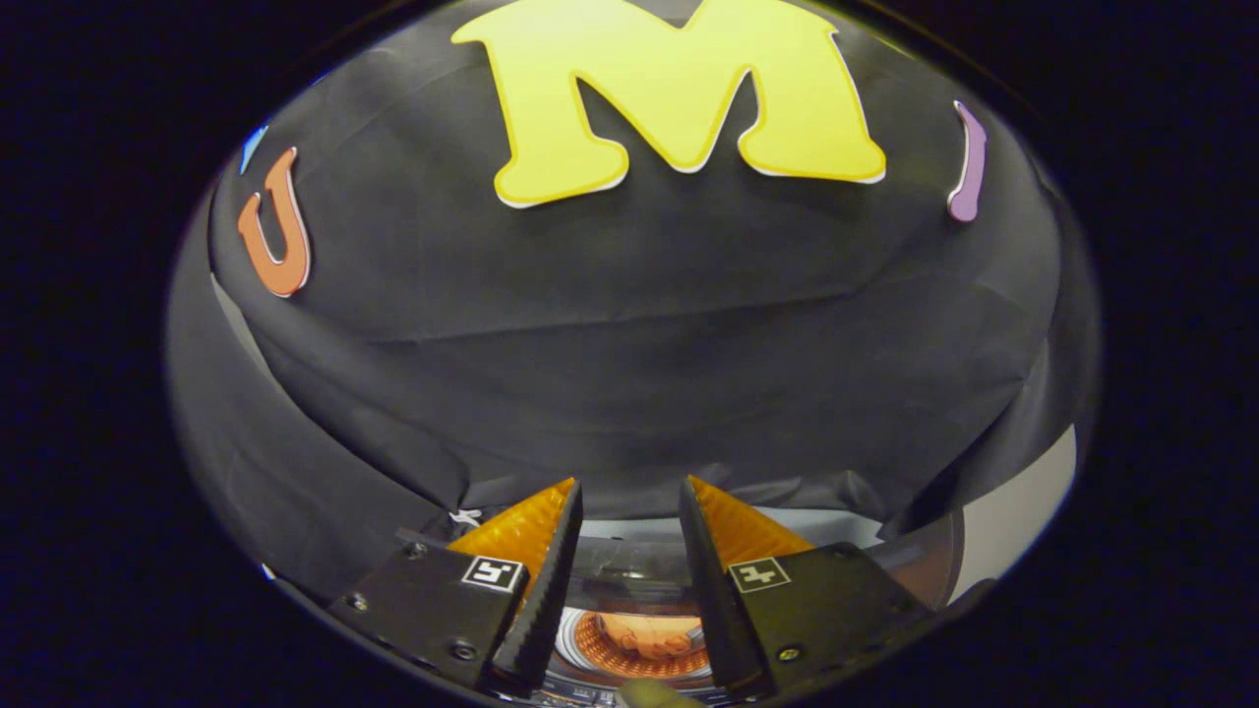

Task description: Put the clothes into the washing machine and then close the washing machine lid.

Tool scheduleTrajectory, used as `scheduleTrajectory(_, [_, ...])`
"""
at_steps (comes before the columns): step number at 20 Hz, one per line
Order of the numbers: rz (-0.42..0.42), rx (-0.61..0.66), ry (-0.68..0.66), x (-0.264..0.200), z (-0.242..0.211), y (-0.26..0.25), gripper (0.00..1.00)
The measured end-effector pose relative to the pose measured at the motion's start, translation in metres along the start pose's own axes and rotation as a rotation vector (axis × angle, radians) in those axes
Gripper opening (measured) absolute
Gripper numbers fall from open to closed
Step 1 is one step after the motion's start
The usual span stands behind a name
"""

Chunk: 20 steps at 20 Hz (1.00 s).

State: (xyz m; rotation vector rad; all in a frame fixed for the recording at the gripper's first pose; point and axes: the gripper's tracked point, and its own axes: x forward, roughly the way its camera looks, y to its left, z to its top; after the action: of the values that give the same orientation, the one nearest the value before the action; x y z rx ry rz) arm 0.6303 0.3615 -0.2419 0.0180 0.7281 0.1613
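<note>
Gripper (629,492): fingers stand apart with a clear gap, nothing between them.
Washer (629,590): seen low in the gap between the fingers, just ahead and below; a round drum mouth (637,644) with an orange, ribbed inside, and a shiny dark band above it that may be the raised lid, though I cannot tell for sure.
Clothes: something orange and rumpled lies in the drum (649,634); cloth or bare drum wall, I cannot tell.
Handling: cloth would be light, soft and limp, best pinched on a bunched fold; the lid looks stiff, smooth and likely slippery, so its free edge is the place to push or take.
Surface: a pale strip (826,526) runs behind the washer.
Room: black cloth wall (629,344) beyond the fingers, draped and creased, pale panel (1018,511) to the right.
</note>
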Motion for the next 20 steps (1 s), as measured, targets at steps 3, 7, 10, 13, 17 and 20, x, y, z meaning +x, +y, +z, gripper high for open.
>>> scheduleTrajectory(3, [-0.015,0.000,0.019,0.015,-0.008,-0.004,0.62])
scheduleTrajectory(7, [-0.036,-0.019,0.050,0.026,-0.024,-0.012,0.62])
scheduleTrajectory(10, [-0.045,0.008,0.083,0.031,-0.039,-0.019,0.63])
scheduleTrajectory(13, [-0.042,0.011,0.072,0.031,-0.041,-0.021,0.63])
scheduleTrajectory(17, [-0.050,0.001,0.075,0.035,-0.039,-0.019,0.65])
scheduleTrajectory(20, [-0.043,-0.008,0.099,0.034,-0.042,-0.018,0.63])
